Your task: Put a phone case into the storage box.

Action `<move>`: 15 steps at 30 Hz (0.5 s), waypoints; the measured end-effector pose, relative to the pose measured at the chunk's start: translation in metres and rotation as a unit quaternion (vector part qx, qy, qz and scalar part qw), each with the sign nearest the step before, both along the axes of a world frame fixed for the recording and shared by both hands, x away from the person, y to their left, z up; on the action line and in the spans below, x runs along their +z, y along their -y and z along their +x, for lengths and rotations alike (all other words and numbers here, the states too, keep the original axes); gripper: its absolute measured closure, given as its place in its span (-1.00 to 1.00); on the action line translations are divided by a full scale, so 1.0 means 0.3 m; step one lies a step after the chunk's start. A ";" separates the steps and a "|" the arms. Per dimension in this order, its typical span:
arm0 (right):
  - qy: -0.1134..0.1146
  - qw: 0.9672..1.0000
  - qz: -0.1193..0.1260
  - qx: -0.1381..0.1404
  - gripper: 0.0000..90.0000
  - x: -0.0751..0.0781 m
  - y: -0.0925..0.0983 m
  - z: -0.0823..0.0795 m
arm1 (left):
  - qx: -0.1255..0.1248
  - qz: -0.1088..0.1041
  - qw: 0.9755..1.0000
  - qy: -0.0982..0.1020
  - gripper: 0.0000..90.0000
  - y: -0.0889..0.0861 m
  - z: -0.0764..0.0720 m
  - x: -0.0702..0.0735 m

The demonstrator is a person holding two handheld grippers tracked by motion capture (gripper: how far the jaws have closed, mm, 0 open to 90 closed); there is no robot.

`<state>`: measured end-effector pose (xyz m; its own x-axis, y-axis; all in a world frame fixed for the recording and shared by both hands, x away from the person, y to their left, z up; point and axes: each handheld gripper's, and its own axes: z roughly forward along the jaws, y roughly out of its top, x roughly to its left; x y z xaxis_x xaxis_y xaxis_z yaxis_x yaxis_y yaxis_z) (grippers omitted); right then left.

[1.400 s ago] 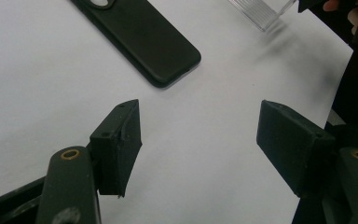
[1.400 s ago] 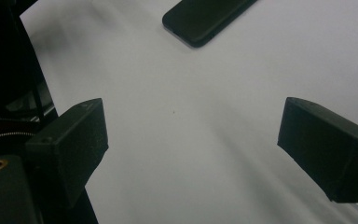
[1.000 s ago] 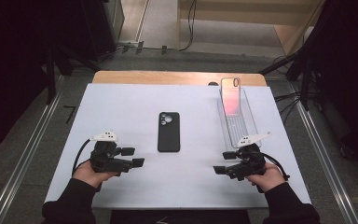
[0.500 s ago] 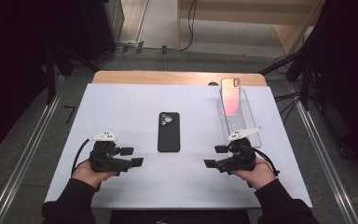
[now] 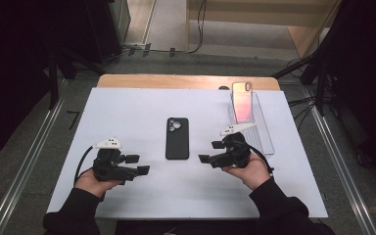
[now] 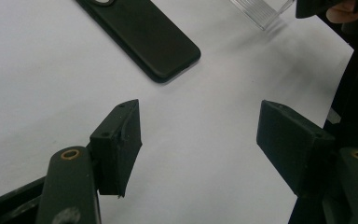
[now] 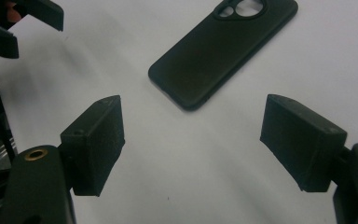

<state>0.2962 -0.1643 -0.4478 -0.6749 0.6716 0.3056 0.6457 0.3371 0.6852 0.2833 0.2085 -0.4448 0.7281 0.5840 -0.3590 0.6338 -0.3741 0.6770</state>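
Black phone case (image 5: pixel 177 138) lies flat mid-desk (image 5: pixel 127 112); we flank it, left tongs (image 5: pixel 138 165) and right tongs (image 5: pixel 210 152) both wide open, empty, angled inward for pickup.

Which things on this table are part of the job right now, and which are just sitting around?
In the job:
black phone case, flat between the two grippers
right gripper, open, nearest the case
left gripper, open

Just lying about:
clear stand
iridescent phone case propped in it
white table
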 end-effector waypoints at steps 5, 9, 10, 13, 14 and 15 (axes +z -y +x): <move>0.002 1.000 -0.006 -0.006 -0.56 0.001 -0.038 0.045 | 0.002 -0.002 1.000 -0.001 -0.32 -0.003 0.001 0.000; -0.002 1.000 -0.002 -0.007 -0.56 -0.001 -0.060 0.085 | 0.002 -0.003 1.000 -0.001 -0.32 -0.003 0.000 0.000; -0.003 1.000 -0.003 -0.006 -0.56 -0.002 -0.067 0.095 | 0.002 -0.003 1.000 -0.001 -0.32 -0.003 0.000 0.000; -0.009 1.000 -0.004 -0.012 -0.55 -0.011 -0.085 0.130 | 0.002 -0.003 1.000 -0.001 -0.32 -0.003 0.000 0.000; -0.015 1.000 0.001 -0.016 -0.53 -0.014 -0.090 0.141 | 0.002 -0.003 1.000 -0.001 -0.32 -0.004 0.001 0.001; -0.015 1.000 0.004 -0.019 -0.52 -0.017 -0.095 0.152 | 0.003 -0.003 1.000 0.000 -0.32 -0.004 0.000 0.001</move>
<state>0.3418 -0.1358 -0.4530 -0.6395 0.6937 0.3315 0.6786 0.3066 0.6675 0.2834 0.2098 -0.4446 0.7242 0.5866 -0.3625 0.6363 -0.3658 0.6793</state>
